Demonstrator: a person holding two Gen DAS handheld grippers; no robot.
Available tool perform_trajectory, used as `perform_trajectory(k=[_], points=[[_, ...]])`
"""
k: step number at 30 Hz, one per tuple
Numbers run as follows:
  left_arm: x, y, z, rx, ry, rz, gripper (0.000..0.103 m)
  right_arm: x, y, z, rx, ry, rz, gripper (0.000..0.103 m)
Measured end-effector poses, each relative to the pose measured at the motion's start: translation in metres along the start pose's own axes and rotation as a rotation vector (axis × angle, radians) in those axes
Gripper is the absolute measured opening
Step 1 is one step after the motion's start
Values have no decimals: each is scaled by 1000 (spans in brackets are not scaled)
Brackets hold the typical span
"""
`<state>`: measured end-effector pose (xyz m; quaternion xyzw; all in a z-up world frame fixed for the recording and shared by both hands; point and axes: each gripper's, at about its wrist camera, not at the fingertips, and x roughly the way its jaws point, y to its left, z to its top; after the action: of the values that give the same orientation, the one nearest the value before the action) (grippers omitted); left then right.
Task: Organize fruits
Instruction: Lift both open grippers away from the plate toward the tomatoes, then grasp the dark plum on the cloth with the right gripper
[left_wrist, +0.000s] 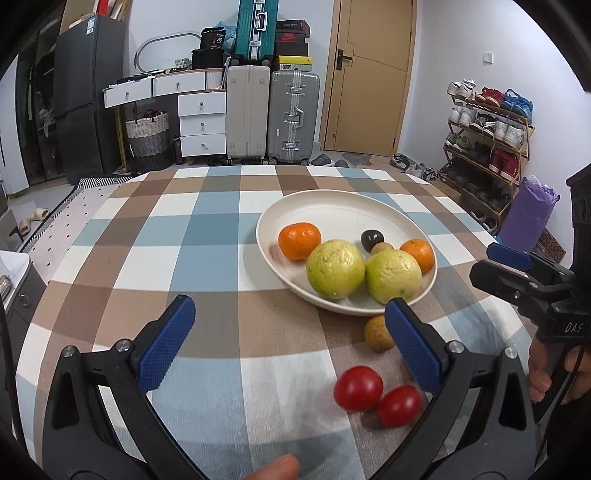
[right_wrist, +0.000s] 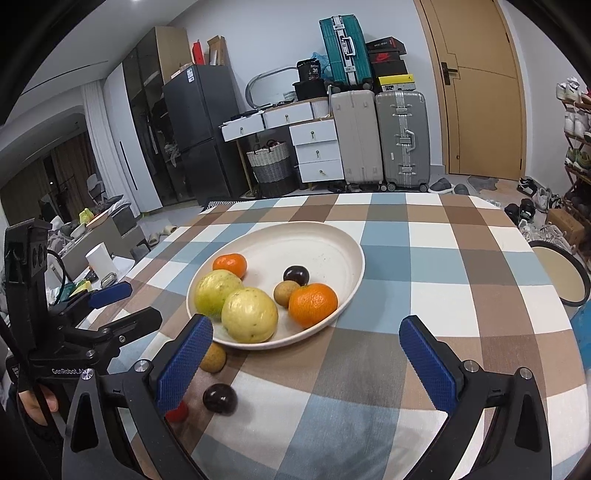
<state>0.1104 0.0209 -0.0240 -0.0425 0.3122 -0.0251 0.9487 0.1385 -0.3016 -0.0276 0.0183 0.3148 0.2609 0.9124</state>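
A white oval plate (left_wrist: 343, 206) sat on a table covered by a checked cloth (left_wrist: 207, 229) of blue, brown and white squares. Everything below is placed relative to that plate.

Inside the plate lay two large yellow-green fruits (left_wrist: 335, 268) touching each other at its near rim, one tangerine (left_wrist: 299, 240) on its left side, a second tangerine (left_wrist: 418, 253) on its right side, a dark plum (left_wrist: 371, 239) near the middle, and a small tan fruit (left_wrist: 382, 248) just beside that plum.

Outside the plate, on the cloth just in front of its near rim, sat another small tan fruit (left_wrist: 376, 334). Further toward the person lay two red tomatoes (left_wrist: 358, 387) touching each other, and a second dark plum (right_wrist: 219, 398) showed only in the right wrist view, near those tomatoes.

The left gripper (left_wrist: 291, 341) hovered in front of the plate with its blue-padded jaws spread wide apart, holding nothing. The right gripper (right_wrist: 306, 354) hovered in front of the plate too, jaws likewise wide apart and empty. A hand (left_wrist: 543, 373) gripped the right tool's handle.

Well behind the plate, past the table's far edge, stood suitcases (left_wrist: 273, 114) and a wooden door (left_wrist: 373, 74).
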Motion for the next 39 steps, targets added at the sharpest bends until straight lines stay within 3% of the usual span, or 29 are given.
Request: perform_trajectory(k=[15, 25, 39], points=[[-35, -6, -25, 4, 11, -2, 102, -20, 19, -22, -68, 17, -10, 103], [-27, -20, -29, 65, 66, 9, 102, -5, 23, -26, -76, 131, -6, 103], [-8, -17, -28, 54, 135, -20, 102, 20, 43, -34, -155, 260, 1, 99]])
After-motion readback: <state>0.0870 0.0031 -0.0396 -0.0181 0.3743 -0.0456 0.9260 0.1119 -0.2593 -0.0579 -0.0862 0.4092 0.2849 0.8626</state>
